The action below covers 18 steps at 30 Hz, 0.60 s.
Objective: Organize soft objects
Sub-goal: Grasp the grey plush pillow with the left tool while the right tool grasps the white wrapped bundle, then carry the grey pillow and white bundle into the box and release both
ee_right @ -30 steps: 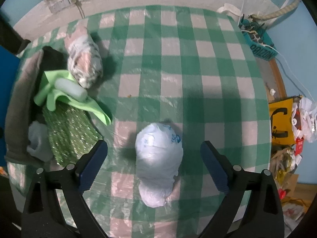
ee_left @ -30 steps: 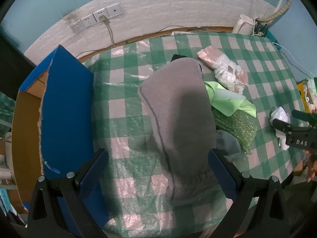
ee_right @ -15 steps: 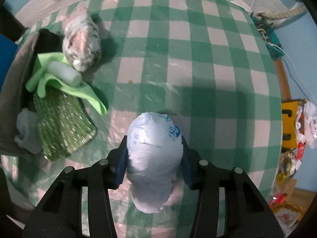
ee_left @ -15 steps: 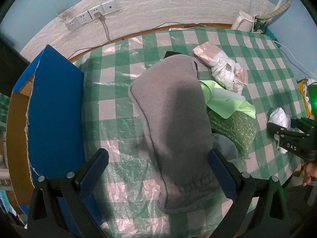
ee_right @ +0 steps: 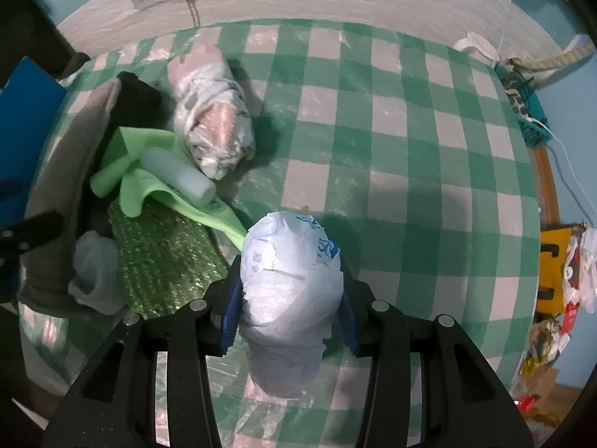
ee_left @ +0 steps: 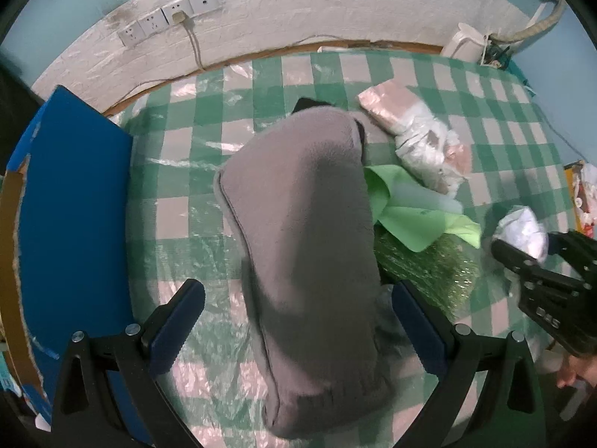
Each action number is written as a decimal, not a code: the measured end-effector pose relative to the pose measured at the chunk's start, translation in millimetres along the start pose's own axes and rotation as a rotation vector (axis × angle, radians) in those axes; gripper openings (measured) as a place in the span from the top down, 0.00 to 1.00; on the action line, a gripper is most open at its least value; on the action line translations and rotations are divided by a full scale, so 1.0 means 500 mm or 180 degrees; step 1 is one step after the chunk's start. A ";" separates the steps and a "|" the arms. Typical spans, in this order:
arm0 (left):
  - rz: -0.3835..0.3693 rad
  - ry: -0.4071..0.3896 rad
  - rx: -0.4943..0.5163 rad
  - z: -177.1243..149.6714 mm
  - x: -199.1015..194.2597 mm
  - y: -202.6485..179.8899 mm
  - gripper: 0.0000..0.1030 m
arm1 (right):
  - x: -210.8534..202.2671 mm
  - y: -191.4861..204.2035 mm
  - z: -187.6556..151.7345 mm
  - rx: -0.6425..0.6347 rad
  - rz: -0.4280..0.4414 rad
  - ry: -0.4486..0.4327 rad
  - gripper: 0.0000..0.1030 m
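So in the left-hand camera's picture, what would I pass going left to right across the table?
Blue board → grey cushion → light green cloth → white plastic bundle, held in the jaws of the right gripper.

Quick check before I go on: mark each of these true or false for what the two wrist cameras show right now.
1. The right gripper is shut on the white plastic bundle. True.
2. The left gripper is clamped on the grey cloth. False: its jaws stand wide open, one on each side of the cloth, pads not pressing it.
3. The green cloth lies partly over the green bubble wrap. True.
4. The white foam roll sits alone on the bare checked tablecloth. False: it rests on the green cloth.
5. The blue box stands to the right of the grey cloth in the left wrist view. False: it is on the left.
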<state>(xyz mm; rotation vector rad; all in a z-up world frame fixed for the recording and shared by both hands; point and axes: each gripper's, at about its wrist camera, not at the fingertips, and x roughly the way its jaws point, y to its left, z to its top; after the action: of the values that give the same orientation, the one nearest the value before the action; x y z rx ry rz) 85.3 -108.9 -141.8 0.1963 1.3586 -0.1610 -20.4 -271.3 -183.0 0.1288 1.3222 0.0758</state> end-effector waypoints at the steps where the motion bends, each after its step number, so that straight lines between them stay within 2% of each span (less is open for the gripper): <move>1: 0.0012 0.0035 -0.0004 0.002 0.011 0.000 0.02 | -0.003 0.001 0.002 0.0002 0.0007 -0.0015 0.58; 6: -0.0023 0.0208 -0.0072 0.006 0.054 0.019 0.03 | -0.020 0.022 0.007 -0.0018 0.0084 -0.0070 0.58; 11: -0.0296 0.0292 -0.0206 0.003 0.060 0.053 0.37 | -0.029 0.041 0.016 -0.0092 0.0129 -0.0083 0.58; 12: -0.0300 0.0280 -0.0202 0.004 0.058 0.057 0.39 | -0.030 0.044 0.019 -0.0110 0.0135 -0.0092 0.58; 14: -0.0304 0.0234 -0.0171 0.005 0.051 0.065 0.52 | -0.037 0.055 0.023 -0.0147 0.0148 -0.0116 0.58; 17: -0.0328 0.0205 -0.0153 0.007 0.039 0.077 0.66 | -0.045 0.069 0.028 -0.0202 0.0168 -0.0150 0.58; 18: -0.0313 0.0196 -0.0143 0.006 0.039 0.080 0.66 | -0.048 0.075 0.030 -0.0223 0.0174 -0.0163 0.58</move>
<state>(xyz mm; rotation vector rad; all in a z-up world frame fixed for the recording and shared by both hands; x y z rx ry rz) 101.0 -70.8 -158.2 0.0974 1.4327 -0.2078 -10.9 -238.1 -151.1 0.1067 1.2636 0.1640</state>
